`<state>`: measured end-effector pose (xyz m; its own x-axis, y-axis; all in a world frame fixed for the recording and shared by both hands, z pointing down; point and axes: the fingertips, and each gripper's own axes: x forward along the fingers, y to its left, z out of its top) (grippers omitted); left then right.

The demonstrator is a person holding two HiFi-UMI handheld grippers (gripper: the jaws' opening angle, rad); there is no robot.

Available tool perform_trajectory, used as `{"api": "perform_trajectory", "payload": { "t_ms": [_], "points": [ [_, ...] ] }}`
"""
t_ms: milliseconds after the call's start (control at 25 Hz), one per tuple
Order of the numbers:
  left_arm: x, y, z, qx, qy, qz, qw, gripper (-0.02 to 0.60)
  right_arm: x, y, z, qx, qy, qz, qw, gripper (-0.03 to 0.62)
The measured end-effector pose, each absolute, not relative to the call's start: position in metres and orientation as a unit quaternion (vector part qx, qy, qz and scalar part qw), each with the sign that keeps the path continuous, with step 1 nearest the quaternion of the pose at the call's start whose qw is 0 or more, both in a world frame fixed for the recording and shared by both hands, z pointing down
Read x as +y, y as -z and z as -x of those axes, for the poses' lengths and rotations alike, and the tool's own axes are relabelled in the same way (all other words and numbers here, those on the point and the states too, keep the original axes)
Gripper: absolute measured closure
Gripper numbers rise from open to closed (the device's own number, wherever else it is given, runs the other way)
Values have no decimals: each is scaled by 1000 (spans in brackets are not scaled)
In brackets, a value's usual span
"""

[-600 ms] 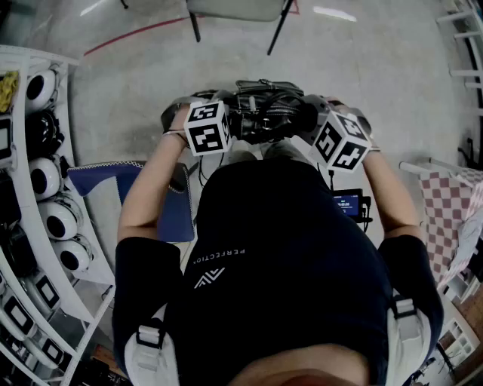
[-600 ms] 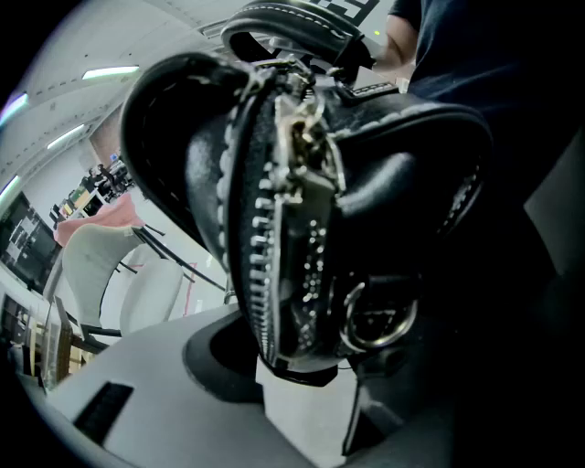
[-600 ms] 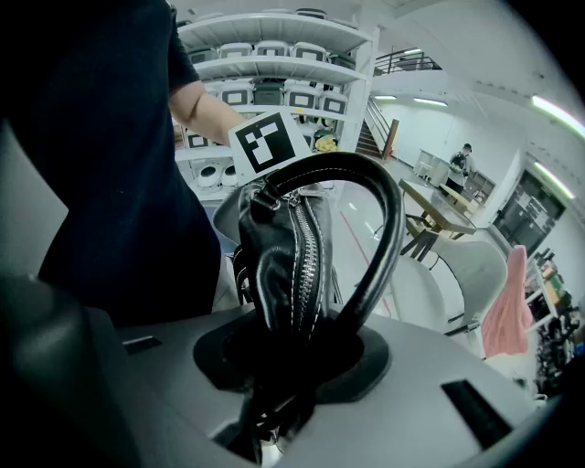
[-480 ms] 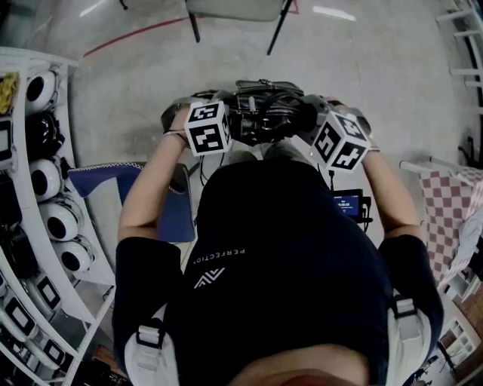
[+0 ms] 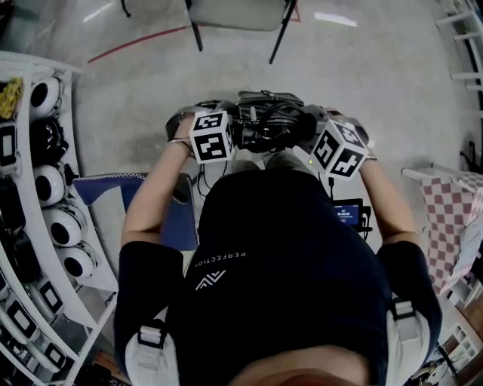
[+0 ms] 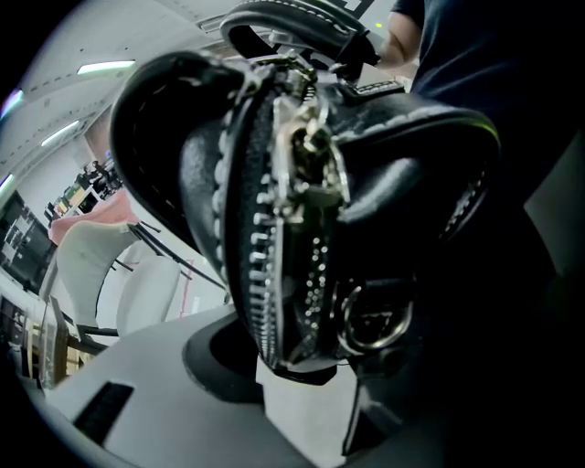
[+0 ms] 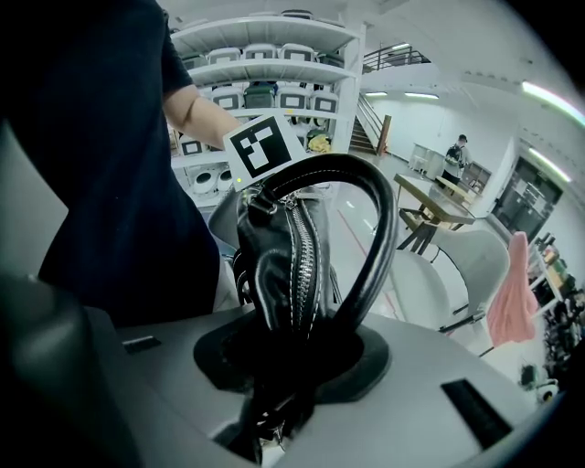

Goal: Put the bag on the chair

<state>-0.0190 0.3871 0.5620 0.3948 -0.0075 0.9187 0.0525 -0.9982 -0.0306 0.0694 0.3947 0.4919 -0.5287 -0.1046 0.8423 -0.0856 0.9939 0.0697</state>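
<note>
Two-handed, held the black bag (image 5: pixel 268 121) clear of the floor (image 5: pixel 392 75) at chest height, with left tongs (image 6: pixel 302 366) clamped on one end and right tongs (image 7: pixel 274 402) shut on the other, by the root of the handle (image 7: pixel 384 228). Carried with long axis crosswise between them. Faced the chair (image 5: pixel 238 11) straight ahead, well apart, seemingly no nearer to either hand.
</note>
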Motion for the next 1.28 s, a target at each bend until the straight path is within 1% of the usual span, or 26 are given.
{"api": "perform_trajectory", "payload": {
  "t_ms": [200,760,1280],
  "points": [
    [377,-566,22,-5,555,831,30,339,385,-495,-67,-874,9,-54,482,476],
    [329,-571,27,19,571,821,9,344,331,-502,-64,-879,19,-27,476,477],
    [277,-558,26,61,591,805,-5,348,274,-487,-67,-880,71,0,470,480]
  ]
}}
